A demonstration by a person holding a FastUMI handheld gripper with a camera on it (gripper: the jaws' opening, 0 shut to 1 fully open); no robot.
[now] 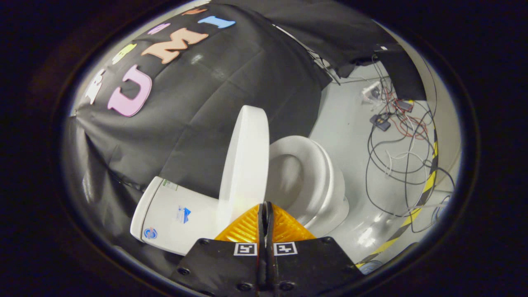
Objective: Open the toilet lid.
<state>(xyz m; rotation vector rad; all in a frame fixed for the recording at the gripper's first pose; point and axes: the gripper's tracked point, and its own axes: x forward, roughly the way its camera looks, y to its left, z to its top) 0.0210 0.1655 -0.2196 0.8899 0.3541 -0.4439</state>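
We hold the gripper (265, 208) with its fingers pressed together and nothing between them, their tips just at the lower edge of the toilet lid (244, 161). We judge closed fingers serve as a single pusher here. The lid stands raised, nearly upright, between the tank (173, 216) and the seat (307, 173). The bowl (288, 177) lies exposed; whether anything is in it we cannot tell. Beyond, cables (396, 144) sprawl across the floor (346, 123).

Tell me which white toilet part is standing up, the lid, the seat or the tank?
The lid. It stands raised on edge just ahead of the shut gripper, between the tank and the seat, which lies flat on the bowl.
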